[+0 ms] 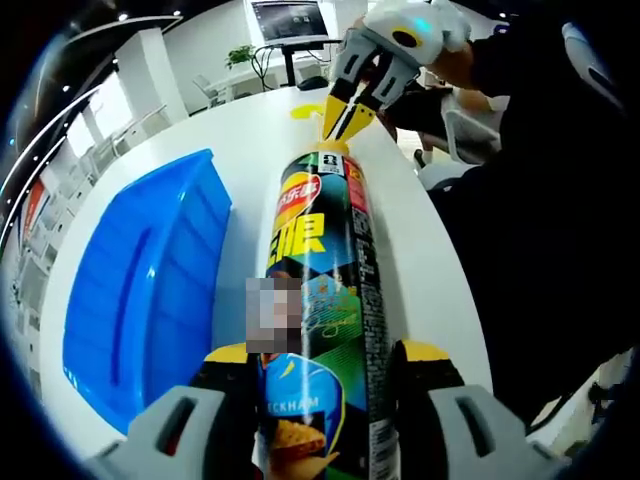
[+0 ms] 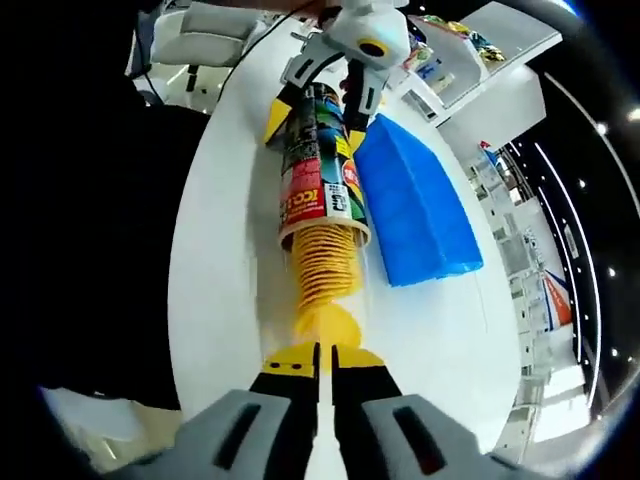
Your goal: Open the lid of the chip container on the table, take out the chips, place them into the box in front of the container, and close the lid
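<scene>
Right gripper (image 2: pixel 323 362): jaws pinched together on the yellow tray (image 2: pixel 325 325), drawing the chips (image 2: pixel 326 262) out.
Chip container (image 2: pixel 318 170): lies on the white table (image 2: pixel 215 270), lid off, stack half exposed.
Left gripper (image 2: pixel 322 85): clamps the container's far end.
Blue box (image 2: pixel 415 205): just beside the container.
Advice: pull straight along the tube, level, slowly.

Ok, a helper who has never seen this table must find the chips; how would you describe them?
On the round white table, beside the blue plastic box, lies a tall printed chip can held by the left tongs. The stack of yellow chips slides from its open mouth: ridged, curved, pulled out by the shut right tongs.
</scene>
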A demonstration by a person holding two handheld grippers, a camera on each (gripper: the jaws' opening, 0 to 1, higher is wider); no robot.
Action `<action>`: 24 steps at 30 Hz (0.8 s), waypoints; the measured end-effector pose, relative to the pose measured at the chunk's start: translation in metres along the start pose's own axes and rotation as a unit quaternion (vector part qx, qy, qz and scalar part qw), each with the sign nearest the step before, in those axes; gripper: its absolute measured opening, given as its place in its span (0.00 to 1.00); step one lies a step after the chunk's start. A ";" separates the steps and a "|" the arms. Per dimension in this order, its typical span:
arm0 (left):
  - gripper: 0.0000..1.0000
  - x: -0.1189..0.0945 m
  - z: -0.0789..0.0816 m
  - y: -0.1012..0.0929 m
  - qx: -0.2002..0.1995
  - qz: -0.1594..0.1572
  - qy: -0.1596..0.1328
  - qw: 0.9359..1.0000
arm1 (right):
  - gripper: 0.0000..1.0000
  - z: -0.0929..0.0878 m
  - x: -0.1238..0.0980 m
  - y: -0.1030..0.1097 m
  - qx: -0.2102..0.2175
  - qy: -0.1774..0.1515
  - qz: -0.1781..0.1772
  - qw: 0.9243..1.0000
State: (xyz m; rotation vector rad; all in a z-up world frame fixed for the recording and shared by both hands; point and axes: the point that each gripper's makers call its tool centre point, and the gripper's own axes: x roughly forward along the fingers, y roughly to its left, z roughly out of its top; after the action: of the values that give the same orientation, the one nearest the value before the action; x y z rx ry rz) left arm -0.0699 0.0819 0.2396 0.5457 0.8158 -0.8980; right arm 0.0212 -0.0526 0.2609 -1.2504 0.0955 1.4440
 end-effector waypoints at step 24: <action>0.56 0.001 -0.001 0.003 0.001 -0.003 0.002 1.000 | 0.06 0.004 0.006 0.003 0.061 -0.046 -0.061 0.995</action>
State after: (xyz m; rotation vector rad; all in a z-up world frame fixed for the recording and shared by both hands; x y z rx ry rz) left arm -0.0669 0.0838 0.2385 0.5479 0.8206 -0.9029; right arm 0.0179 -0.0463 0.2566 -1.0716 0.0444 1.3677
